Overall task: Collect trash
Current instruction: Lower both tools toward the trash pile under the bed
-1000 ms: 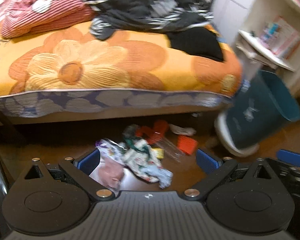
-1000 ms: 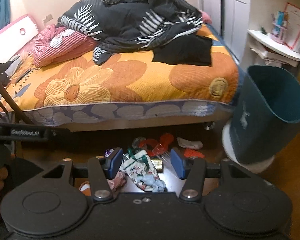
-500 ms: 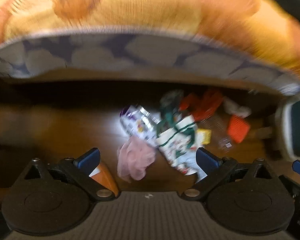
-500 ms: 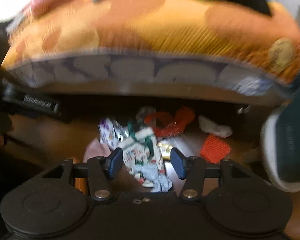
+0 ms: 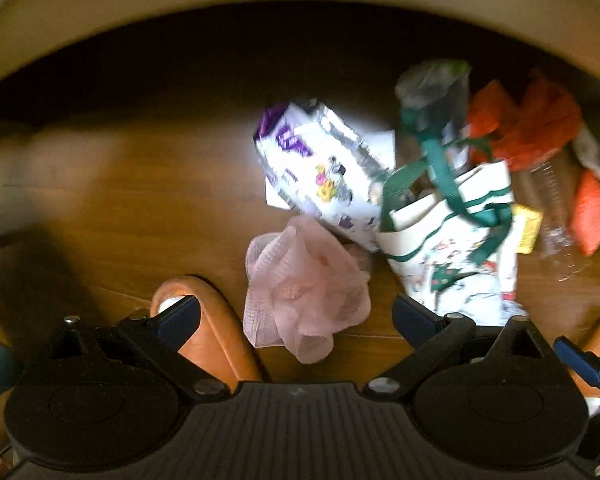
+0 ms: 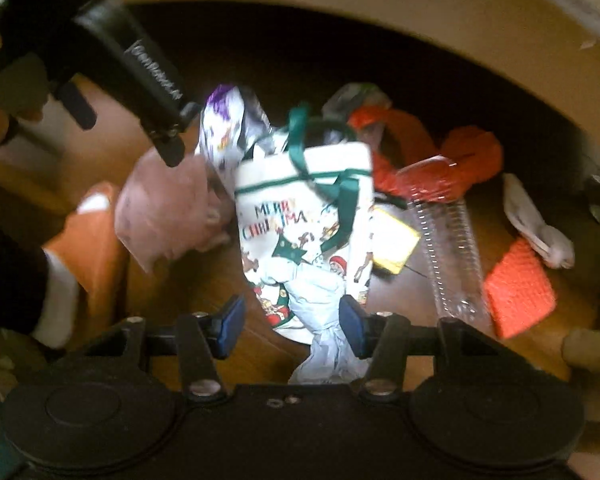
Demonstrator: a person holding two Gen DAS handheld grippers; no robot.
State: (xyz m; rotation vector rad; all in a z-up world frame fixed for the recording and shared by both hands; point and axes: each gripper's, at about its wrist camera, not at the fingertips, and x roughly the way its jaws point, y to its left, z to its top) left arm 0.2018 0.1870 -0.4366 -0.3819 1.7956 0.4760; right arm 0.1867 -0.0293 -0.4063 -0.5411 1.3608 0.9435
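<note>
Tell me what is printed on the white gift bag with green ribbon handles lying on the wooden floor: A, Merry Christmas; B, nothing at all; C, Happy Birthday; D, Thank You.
A: in the right wrist view the white gift bag with green ribbon handles shows the words "MERRY CHRISTMAS" in coloured letters above a green star and cartoon figures, just ahead of the open right gripper.

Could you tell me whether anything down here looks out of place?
Yes: a white Christmas-print gift bag with green handles lies tipped on the wooden floor, beside a pink mesh sponge and a crushed clear plastic bottle.
</note>
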